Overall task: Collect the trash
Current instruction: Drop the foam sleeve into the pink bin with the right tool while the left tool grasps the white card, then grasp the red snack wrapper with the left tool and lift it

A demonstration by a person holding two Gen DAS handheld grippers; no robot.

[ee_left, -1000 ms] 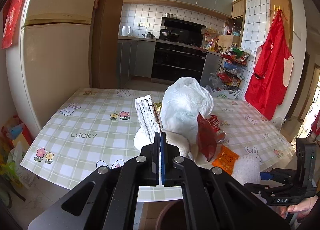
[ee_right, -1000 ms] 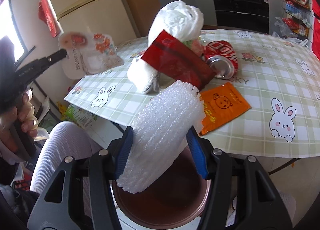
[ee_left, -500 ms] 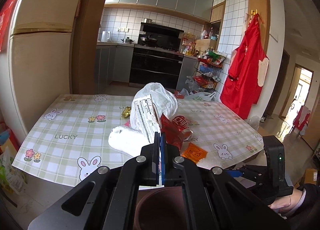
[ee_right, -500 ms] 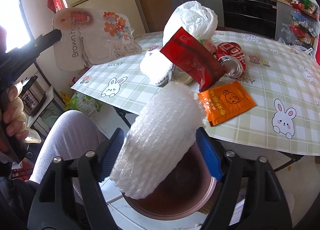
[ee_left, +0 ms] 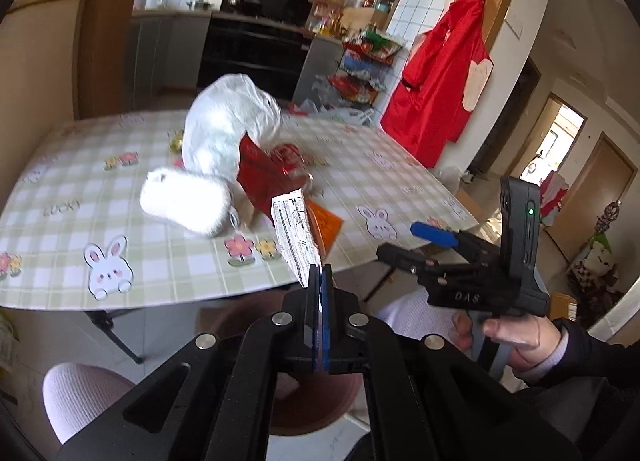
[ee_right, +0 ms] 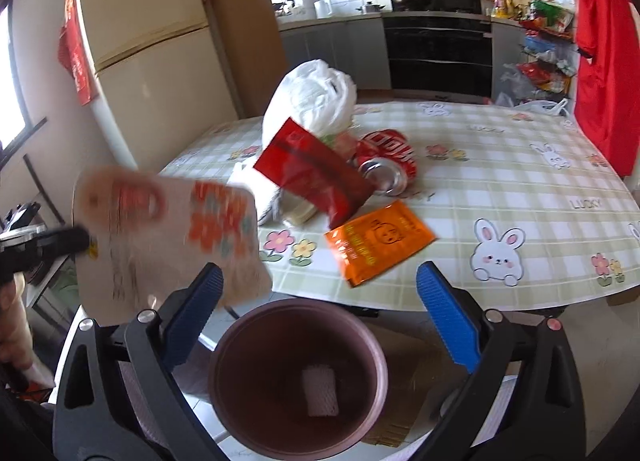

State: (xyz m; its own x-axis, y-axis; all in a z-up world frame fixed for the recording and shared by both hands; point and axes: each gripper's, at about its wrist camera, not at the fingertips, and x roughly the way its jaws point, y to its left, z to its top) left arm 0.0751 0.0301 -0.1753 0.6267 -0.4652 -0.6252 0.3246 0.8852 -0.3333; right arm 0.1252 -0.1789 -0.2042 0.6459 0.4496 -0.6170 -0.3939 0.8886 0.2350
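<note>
1. Trash is piled on a table [ee_right: 520, 165] covered with a green checked cloth printed with rabbits and flowers.
2. A white plastic bag [ee_right: 312, 97] is seen at the far side of the pile, with a red wrapper [ee_right: 316, 173] propped against its near side.
3. A crushed red can [ee_right: 386, 161] is laid on its side just right of the red wrapper, its open end turned toward the near edge.
4. An orange packet [ee_right: 378, 247] is laid flat near the table's near edge, in front of the can.
5. A white foam sleeve [ee_left: 186, 205] is found on the left of the pile, touching the bag.
6. The left gripper [ee_left: 318, 273] is pressed together on the edge of a flat card package [ee_left: 296, 237]; in the right wrist view the same package [ee_right: 168, 237] is blurred, with red and orange flower print showing, at the left, near the bin.
7. The right gripper [ee_right: 320, 301] is spread wide with nothing between its blue pads [ee_right: 448, 325], and it is held directly above a brown round bin [ee_right: 298, 377].
8. The bin is placed on the floor just in front of the table's near edge.
9. A piece of white foam netting [ee_right: 320, 391] is seen lying on the bin's bottom.
10. In the left wrist view the right gripper [ee_left: 404, 243] is seen at the right, gripped by a hand [ee_left: 516, 337].
11. A cream fridge [ee_right: 148, 53] is stood at the far left, and a red apron [ee_left: 440, 85] is hung at the far right.
</note>
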